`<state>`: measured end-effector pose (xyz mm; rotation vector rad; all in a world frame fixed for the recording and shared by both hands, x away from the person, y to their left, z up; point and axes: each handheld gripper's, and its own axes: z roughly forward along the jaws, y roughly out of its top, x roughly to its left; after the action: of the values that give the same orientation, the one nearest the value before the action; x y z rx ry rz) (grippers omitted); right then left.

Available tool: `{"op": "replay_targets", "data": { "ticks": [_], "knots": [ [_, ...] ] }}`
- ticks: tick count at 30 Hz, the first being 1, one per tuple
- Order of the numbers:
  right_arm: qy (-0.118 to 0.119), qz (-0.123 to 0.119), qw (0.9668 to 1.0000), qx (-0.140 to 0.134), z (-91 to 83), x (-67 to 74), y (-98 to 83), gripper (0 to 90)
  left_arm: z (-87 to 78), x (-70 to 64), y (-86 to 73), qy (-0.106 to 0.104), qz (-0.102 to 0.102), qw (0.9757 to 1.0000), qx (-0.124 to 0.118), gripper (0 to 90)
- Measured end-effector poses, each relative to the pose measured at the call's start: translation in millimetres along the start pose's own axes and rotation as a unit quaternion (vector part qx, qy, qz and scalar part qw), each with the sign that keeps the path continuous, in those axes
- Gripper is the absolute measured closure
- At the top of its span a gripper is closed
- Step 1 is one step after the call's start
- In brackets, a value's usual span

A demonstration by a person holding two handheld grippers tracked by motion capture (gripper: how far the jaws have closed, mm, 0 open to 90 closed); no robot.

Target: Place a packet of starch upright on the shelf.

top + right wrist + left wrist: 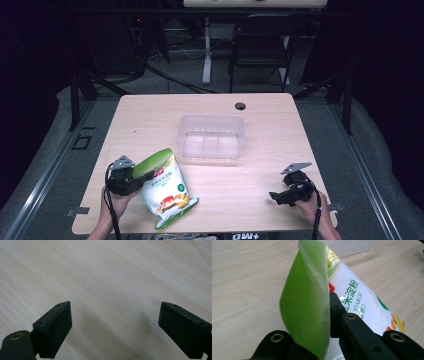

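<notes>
Step in hand looks like the pick-up: left gripper (142, 176) fingers clamped on starch bag (165, 187) w/ corner on desk (150, 120), near-left of clear plastic tub (212, 136); right gripper (280, 196) fingers apart, idle; next prob. carry bag to tub.

One starch bag (165, 187), one clear plastic container (211, 136), two grippers, one table (260, 115).

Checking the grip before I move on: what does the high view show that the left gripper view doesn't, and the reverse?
High view alone: the clear plastic tub mid-table and the right tongs, open. Left gripper view alone: the pads clamped on the bag's green back edge, plus the word STARCH. Both: the left tongs shut on the starch bag over the wooden table.
</notes>
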<state>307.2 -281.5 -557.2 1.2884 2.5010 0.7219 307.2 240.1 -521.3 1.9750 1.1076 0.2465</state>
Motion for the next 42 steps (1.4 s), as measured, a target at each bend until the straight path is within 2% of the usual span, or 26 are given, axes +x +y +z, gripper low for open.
{"op": "replay_targets", "data": {
  "ticks": [5,6,7,11,18,23,32,42],
  "knots": [
    [-0.001,0.002,1.0000,-0.001,0.1,0.0,-0.2,11.0,-10.2,-3.7,4.7,0.004,0.002,0.9998,-0.020,89.5],
    [-0.001,0.001,1.0000,-0.001,-0.2,0.0,-0.2,11.0,-11.4,-4.3,5.0,0.006,-0.003,0.9997,-0.024,89.5],
    [0.001,0.002,1.0000,-0.002,-0.1,0.1,-0.2,11.0,-13.7,-3.5,5.7,0.010,0.001,0.9996,-0.025,89.5],
    [-0.001,0.001,1.0000,-0.001,0.1,0.1,-0.1,11.0,-19.7,-2.7,7.4,0.012,-0.011,0.9993,-0.035,89.5],
    [0.001,0.003,1.0000,-0.002,0.6,-0.1,-0.3,11.0,-26.2,-3.9,12.4,0.016,-0.013,0.9989,-0.042,89.5],
    [0.000,0.004,1.0000,-0.001,0.3,-0.2,-0.3,11.1,-28.1,-6.5,14.9,0.013,-0.006,0.9989,-0.044,89.6],
    [0.001,0.004,1.0000,-0.002,-0.9,-0.7,-0.4,11.0,-34.9,-15.8,25.4,-0.011,0.013,0.9990,-0.042,89.5],
    [-0.006,0.008,0.9999,-0.012,-2.6,-0.6,-1.0,10.9,-47.4,-28.2,36.4,-0.025,0.038,0.9982,-0.040,89.7]
  ]
}}
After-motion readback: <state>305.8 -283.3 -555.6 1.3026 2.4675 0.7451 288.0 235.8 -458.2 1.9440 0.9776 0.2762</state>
